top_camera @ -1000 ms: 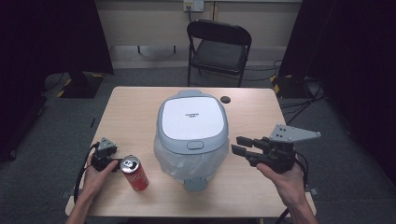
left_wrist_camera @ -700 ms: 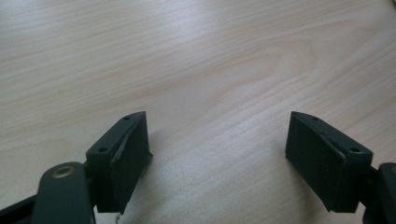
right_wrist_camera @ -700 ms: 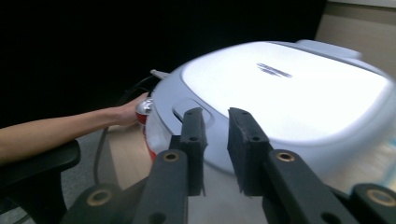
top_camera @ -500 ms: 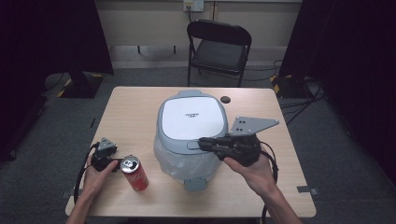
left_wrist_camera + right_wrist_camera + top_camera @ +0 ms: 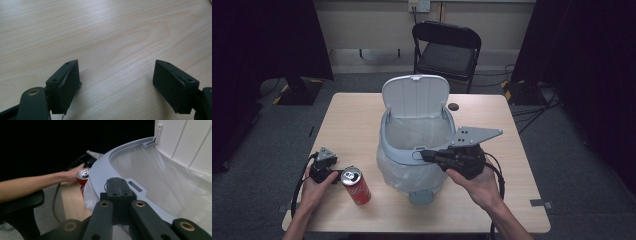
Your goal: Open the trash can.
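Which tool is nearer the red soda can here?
Left. The left tool sits on the table right beside the red soda can, jaws open. The right tool, shut, is across at the bin's front rim, its lid up.

Table brightly lit from above, dark surroundings, close-ups slightly soft

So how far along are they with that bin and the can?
The bin's lid stands open. The right tool, jaws shut, rests at the bin's front rim. The red can stands on the table beside the open left tool, not yet gripped or dropped in.
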{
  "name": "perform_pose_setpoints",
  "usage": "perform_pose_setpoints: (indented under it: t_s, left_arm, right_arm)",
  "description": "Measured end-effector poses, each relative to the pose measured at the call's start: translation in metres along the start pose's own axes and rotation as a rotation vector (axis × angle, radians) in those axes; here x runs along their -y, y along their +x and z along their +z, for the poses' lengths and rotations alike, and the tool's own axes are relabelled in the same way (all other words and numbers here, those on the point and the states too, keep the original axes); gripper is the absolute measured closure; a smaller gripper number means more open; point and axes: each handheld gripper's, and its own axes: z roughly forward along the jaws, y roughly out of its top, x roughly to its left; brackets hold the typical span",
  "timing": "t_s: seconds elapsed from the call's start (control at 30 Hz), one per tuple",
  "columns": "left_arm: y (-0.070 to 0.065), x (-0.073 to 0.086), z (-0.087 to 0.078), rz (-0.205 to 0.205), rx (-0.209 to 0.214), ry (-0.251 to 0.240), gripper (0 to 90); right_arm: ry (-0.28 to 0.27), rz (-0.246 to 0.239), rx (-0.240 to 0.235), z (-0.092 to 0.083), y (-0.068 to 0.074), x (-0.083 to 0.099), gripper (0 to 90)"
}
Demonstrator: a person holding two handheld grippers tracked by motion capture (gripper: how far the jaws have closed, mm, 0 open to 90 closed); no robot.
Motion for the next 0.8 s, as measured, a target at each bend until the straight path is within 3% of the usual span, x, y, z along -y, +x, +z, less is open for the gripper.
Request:
perform_pose_setpoints:
  t_s: [0.1,0.2,0.23,0.3,0.33,0.4,0.53,0.6,0.67,0.73,0.8]
  left_arm:
    - [0.000,0.000,0.000,-0.001,0.000,0.000,21.1]
    - [0.000,0.000,0.000,-0.002,0.004,0.000,21.1]
    - [0.000,0.000,0.000,0.001,0.002,0.000,21.1]
    - [0.000,0.000,0.000,0.000,0.002,0.000,21.1]
    - [0.000,0.000,0.000,0.000,0.002,0.000,21.1]
    - [0.000,0.000,0.000,0.001,0.001,0.000,21.1]
    - [0.000,0.000,0.000,0.000,0.002,0.000,21.1]
    - [0.000,0.000,0.000,0.001,0.003,0.000,21.1]
    - [0.001,0.000,0.000,0.005,0.007,-0.001,21.2]
    - [0.001,0.000,0.000,0.005,0.012,-0.001,21.2]
    - [0.001,0.000,0.000,0.008,0.012,0.000,21.3]
  right_arm:
    - [-0.023,0.007,0.023,-0.004,-0.003,0.001,81.9]
    - [-0.026,0.008,0.052,-0.010,-0.006,0.003,79.6]
    - [-0.028,0.006,0.093,-0.015,-0.007,0.003,78.9]
    - [-0.056,0.027,0.117,-0.025,-0.012,0.004,78.9]
    - [-0.056,0.055,0.160,-0.032,-0.020,0.006,78.8]
    - [-0.057,0.067,0.169,-0.033,-0.024,0.008,78.5]
    - [-0.074,0.103,0.246,-0.044,-0.041,0.015,74.5]
    - [-0.068,0.118,0.303,-0.050,-0.049,0.019,69.9]
    - [-0.072,0.167,0.371,-0.058,-0.062,0.029,62.3]
    - [-0.069,0.178,0.379,-0.059,-0.065,0.032,60.4]
    - [-0.044,0.216,0.425,-0.060,-0.074,0.043,50.0]
